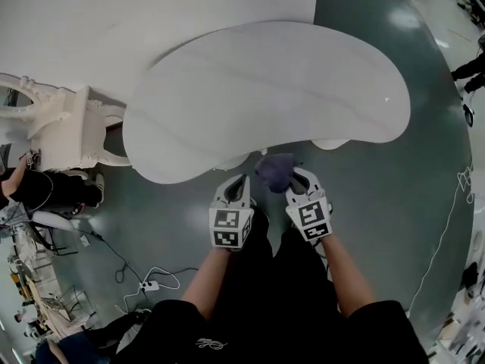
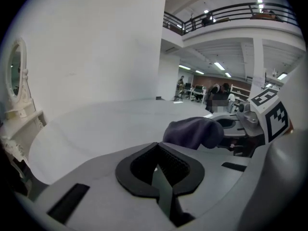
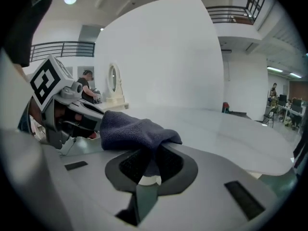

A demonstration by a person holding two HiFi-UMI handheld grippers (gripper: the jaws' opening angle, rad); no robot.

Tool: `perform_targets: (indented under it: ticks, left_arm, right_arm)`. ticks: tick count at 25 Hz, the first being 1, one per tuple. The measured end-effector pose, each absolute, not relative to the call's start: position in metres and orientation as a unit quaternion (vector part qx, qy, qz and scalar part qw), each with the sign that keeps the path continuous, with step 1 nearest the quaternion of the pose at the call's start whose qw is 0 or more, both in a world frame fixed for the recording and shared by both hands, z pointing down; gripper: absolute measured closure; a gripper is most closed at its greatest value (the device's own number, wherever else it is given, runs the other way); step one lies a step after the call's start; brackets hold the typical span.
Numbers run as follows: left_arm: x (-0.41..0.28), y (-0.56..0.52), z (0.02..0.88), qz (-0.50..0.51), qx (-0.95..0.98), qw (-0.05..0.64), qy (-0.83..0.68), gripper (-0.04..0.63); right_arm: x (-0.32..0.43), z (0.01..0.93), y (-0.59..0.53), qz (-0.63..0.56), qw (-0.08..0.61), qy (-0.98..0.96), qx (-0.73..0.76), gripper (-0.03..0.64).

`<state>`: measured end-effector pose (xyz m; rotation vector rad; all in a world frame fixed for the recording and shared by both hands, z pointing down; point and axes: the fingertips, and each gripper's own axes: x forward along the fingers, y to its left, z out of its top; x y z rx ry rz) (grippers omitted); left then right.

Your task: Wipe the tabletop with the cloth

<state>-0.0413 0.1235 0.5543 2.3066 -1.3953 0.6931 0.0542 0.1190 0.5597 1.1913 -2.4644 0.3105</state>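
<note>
Forearms: the person's two bare forearms (image 1: 208,275) are held out level and close together. My guess is that this keeps both tools squared up to the table edge ahead.
Left claw: the grey plastic left claw (image 1: 241,182) with a black-and-white marker cube has its two halves drawn together on nothing. It hangs just short of the near rim and looks spare, as the job seems to need only one tool.
Right claw: the matching grey right claw (image 1: 292,179) sits just beside the left one and is clamped on the cloth. Only a fold is pinched between its black ribbed pads (image 3: 169,163), probably so the rest stays free to drag.
Cloth: the dark purple-blue terry cloth (image 1: 274,171) is bunched and sticks out forward and to the left of the grip. It is at the near rim, and I can't tell whether it touches the surface.
Worktop: the pale grey, kidney-shaped stone-look worktop (image 1: 265,89) is bare across its whole top. No wiping seems to have started yet.
Dressing table: an ornate white dressing table (image 1: 61,123) with an oval mirror (image 3: 113,85) stands off the worktop's left end, well clear of the wiping.
Backdrop: a plain white panel (image 1: 114,14) stands behind the worktop.
Count: two claws, one cloth, one worktop, one dressing table, one mirror.
</note>
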Motion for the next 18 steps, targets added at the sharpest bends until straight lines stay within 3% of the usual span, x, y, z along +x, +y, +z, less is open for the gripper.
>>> perform_targets:
  ticks: [7, 12, 18]
  left_arm:
    - [0.003, 0.151, 0.488, 0.2, 0.847, 0.091, -0.485, 0.588]
    - [0.016, 0.169, 0.441, 0.144, 0.866, 0.075, -0.473, 0.588]
    - [0.018, 0.189, 0.409, 0.119, 0.886, 0.052, -0.446, 0.588]
  right_arm:
    - [0.096, 0.482, 0.165, 0.024, 0.138, -0.875, 0.462, 0.586]
    - [0.114, 0.425, 0.186, -0.011, 0.081, -0.856, 0.51, 0.586]
    - [0.116, 0.388, 0.212, -0.021, 0.067, -0.835, 0.546, 0.586]
